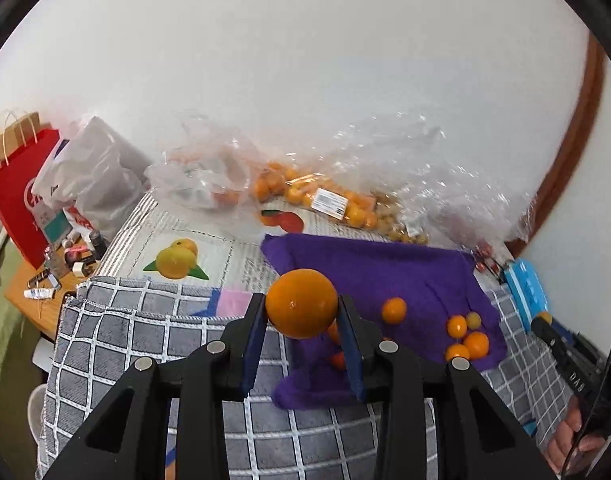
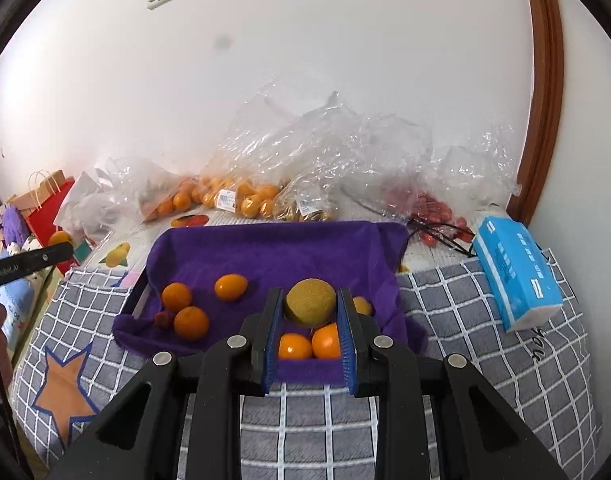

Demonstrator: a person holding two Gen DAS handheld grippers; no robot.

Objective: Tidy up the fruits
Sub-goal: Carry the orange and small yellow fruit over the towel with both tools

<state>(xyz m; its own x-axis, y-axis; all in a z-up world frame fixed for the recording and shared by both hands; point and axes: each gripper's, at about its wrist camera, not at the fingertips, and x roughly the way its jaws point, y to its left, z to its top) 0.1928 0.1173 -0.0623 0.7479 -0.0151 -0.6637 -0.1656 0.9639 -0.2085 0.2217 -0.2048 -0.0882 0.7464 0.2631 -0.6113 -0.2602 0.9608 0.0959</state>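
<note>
- The left claw [image 1: 301, 312] is clamped on a large orange [image 1: 301, 303], its blue pads pressing the fruit on both sides, held in the air above the near-left edge of the purple towel [image 1: 385, 268].
- The right claw [image 2: 310, 304] is closed on a yellow-green round fruit [image 2: 310, 302], gripped between its blue pads above the near part of the purple towel [image 2: 273, 252].
- In the right wrist view the towel lines a shallow tray-like shape; on it lie three small oranges [image 2: 190, 322] at the left with a small reddish fruit [image 2: 163, 319] touching them, and two more oranges [image 2: 309, 345] just below the held fruit, between the claw's fingers.
- In the left wrist view a lone small orange [image 1: 394, 310] sits on the towel to the right of the claw, and a cluster of small fruits [image 1: 465, 338] lies near the towel's right edge.
- The towel rests on a grey checked cloth [image 2: 465, 320] that covers the near part of the surface.
- Behind the towel, clear plastic bags [image 2: 325, 152] stand along the white wall; one holds many oranges [image 2: 241, 196], another small red fruits [image 2: 433, 210].
- A blue tissue pack [image 2: 513, 272] lies on the checked cloth, to the right of the towel.
- A red paper bag [image 1: 17, 200] stands at the far left.
</note>
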